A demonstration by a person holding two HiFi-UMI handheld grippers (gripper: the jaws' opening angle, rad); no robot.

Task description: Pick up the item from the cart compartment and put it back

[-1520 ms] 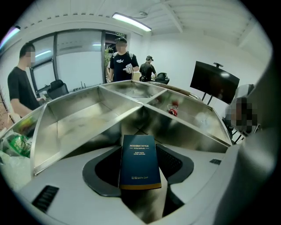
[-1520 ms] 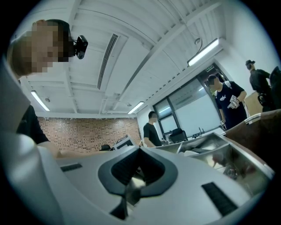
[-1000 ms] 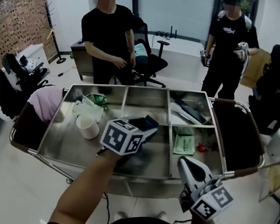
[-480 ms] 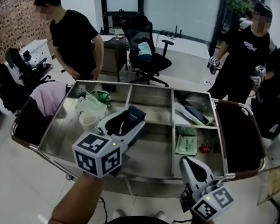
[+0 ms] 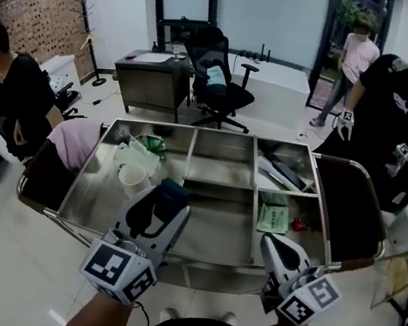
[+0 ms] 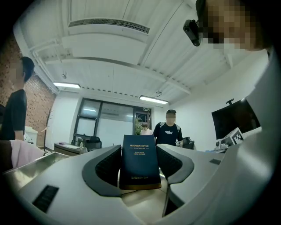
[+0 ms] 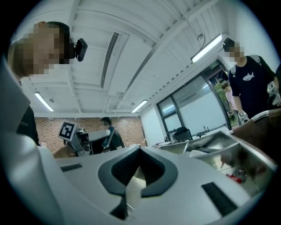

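My left gripper (image 5: 168, 198) is lifted over the steel cart's (image 5: 174, 256) front edge, jaws pointing up and away. It is shut on a dark blue box (image 6: 139, 162) with gold print; in the left gripper view (image 6: 139, 151) the box stands upright between both pads. From the head view only the box's dark top (image 5: 172, 194) shows. My right gripper (image 5: 277, 247) hangs at the cart's front right corner, and in the right gripper view (image 7: 139, 149) its fingertips meet with nothing between them. The middle compartment (image 5: 214, 221) lies below and beyond the left gripper.
The left compartment holds a white cup (image 5: 134, 179) and a clear bag (image 5: 130, 156). A green packet (image 5: 272, 214) and small red bits (image 5: 298, 225) lie at right, dark items (image 5: 283, 171) at back right. People stand around the cart; an office chair (image 5: 215, 83) and desk (image 5: 152, 77) are behind.
My left gripper has drawn back from over the middle compartment toward me and tilted upward, with the blue box still in it. My right gripper has stayed put. People nearby have walked about.
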